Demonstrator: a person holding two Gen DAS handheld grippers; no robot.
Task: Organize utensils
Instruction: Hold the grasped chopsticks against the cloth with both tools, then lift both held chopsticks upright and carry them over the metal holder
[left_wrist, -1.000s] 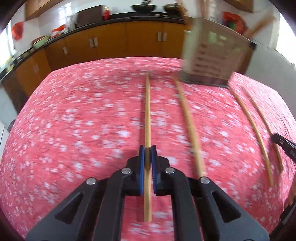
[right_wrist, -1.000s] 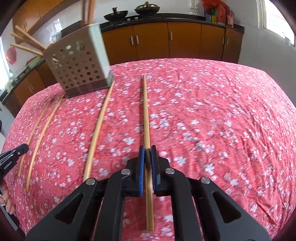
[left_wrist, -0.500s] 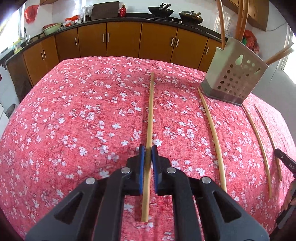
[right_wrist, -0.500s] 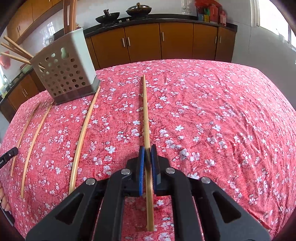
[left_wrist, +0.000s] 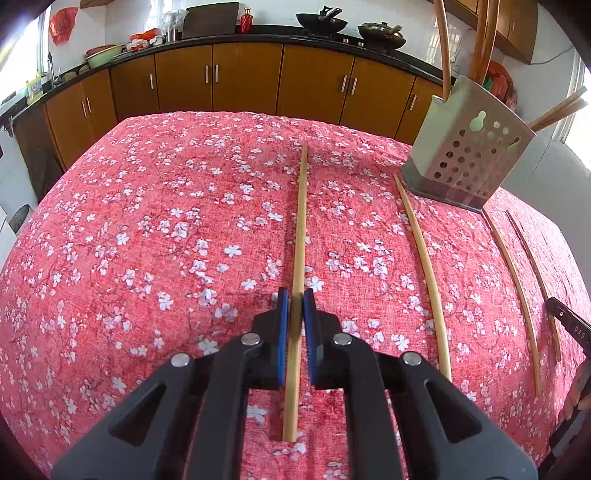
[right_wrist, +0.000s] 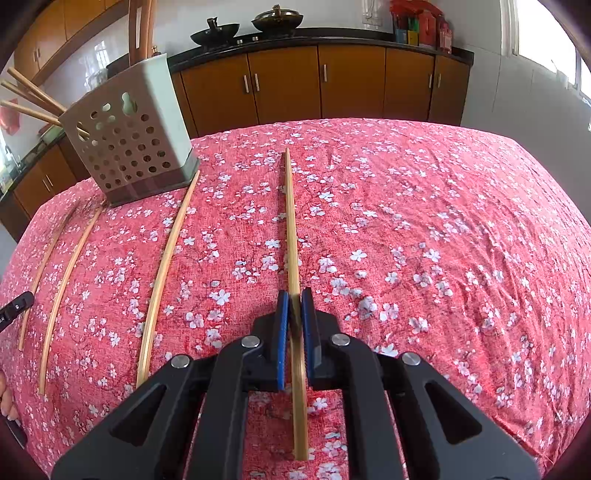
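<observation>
While the far rim of the table falls away under the red floral cloth (left_wrist: 147, 229), the kitchen cabinets (left_wrist: 243, 77) behind it are cut off at the top of both views. Ahead of the left gripper's jaws and to their right stands the perforated metal utensil holder (left_wrist: 469, 155); seen from the right wrist, the same holder (right_wrist: 129, 147) stands ahead and to the left, and the chopsticks sticking out of it run past the frame edge. The left gripper (left_wrist: 294, 306) is clamped on a bamboo chopstick (left_wrist: 300, 229) that runs straight ahead from its blue pads, its near end poking back between the black arms. The right gripper (right_wrist: 294, 306) is likewise closed on a second chopstick (right_wrist: 291, 221), which looks bowed by the lens near the pads. Three loose chopsticks lie on the cloth between the two grippers: to the right of the left jaws (left_wrist: 424, 266) and to the left of the right jaws (right_wrist: 166, 266). Only a black sliver of the other tool shows at each picture's side edge, and whether the held sticks touch the cloth cannot be told.
</observation>
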